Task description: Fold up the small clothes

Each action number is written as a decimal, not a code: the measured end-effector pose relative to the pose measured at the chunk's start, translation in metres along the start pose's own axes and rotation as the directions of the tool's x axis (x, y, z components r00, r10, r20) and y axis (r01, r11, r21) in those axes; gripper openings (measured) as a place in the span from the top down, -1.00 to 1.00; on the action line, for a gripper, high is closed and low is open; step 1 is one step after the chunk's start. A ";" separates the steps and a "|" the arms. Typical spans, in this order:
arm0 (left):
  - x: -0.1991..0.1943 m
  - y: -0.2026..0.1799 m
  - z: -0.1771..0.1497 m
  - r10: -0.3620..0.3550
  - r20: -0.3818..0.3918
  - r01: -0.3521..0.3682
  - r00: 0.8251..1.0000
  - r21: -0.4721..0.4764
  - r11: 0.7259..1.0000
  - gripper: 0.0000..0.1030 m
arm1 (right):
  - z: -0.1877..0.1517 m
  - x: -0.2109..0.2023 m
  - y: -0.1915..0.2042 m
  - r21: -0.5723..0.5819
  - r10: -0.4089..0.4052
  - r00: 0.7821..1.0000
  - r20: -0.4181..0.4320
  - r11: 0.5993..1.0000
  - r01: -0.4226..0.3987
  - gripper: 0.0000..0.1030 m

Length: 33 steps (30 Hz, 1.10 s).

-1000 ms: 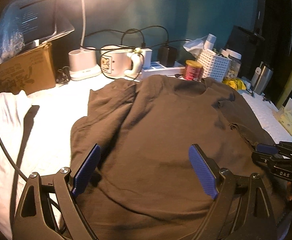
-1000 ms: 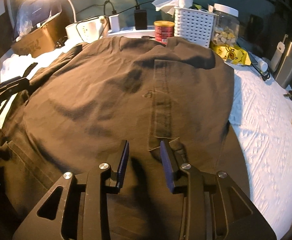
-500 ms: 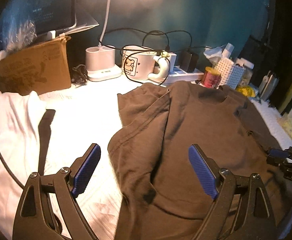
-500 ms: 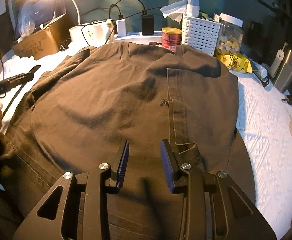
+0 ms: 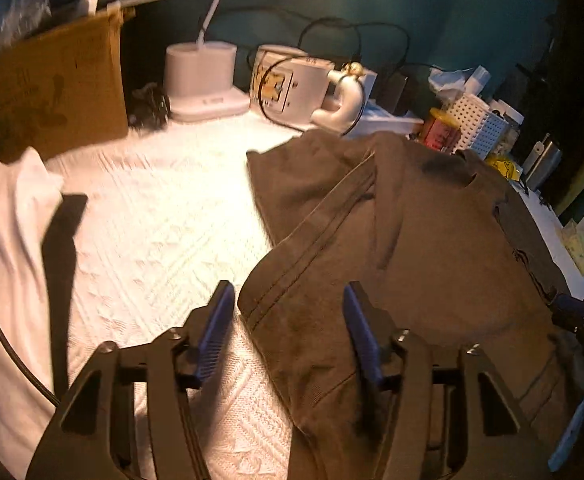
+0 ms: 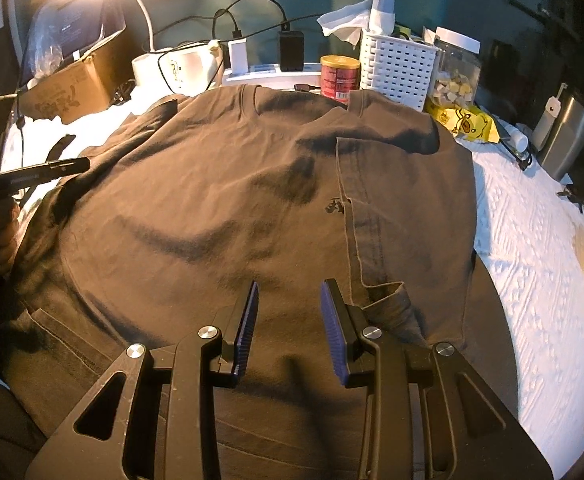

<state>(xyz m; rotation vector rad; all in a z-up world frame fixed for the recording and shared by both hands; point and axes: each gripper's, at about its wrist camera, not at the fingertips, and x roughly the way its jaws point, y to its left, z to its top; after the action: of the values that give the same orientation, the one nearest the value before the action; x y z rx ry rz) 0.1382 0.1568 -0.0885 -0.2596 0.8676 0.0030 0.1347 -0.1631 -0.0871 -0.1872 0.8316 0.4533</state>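
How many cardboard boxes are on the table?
1. The cardboard box stands at the back left, beside the lamp base. Others may be hidden behind the clutter.

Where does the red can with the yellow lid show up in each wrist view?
Left wrist: red can with the yellow lid, upper right, behind the brown shirt.
Right wrist: top centre, behind the shirt's collar.
Shared landmark: white perforated plastic basket right beside it.

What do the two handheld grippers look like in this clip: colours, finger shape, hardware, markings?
Both match: the left gripper and right gripper have matte black frames with triangular cut-outs, silver round screw heads, and flat blue ribbed pads on the inner finger faces. In the left wrist view, faint white lettering marks the right gripper's side, too small to read.
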 end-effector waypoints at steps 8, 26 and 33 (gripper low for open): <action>0.003 -0.002 0.001 -0.013 -0.017 0.013 1.000 0.008 1.000 0.34 | -0.001 0.009 -0.006 0.025 0.008 1.000 -0.014 1.000 -0.007 0.32; -0.024 -0.050 0.011 -0.063 0.049 0.058 0.997 0.099 0.993 0.87 | -0.015 -0.001 -0.035 0.095 0.031 0.999 0.029 0.995 -0.033 0.32; -0.019 -0.084 0.004 0.056 0.050 -0.066 0.997 0.228 0.971 0.87 | -0.025 -0.008 -0.053 0.124 0.035 0.998 0.047 0.991 -0.040 0.32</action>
<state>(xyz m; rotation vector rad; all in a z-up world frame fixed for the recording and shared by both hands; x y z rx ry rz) 0.1383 0.0787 -0.0531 -0.0157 0.8244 -0.0345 0.1374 -0.2211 -0.0987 -0.0454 0.8182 0.4374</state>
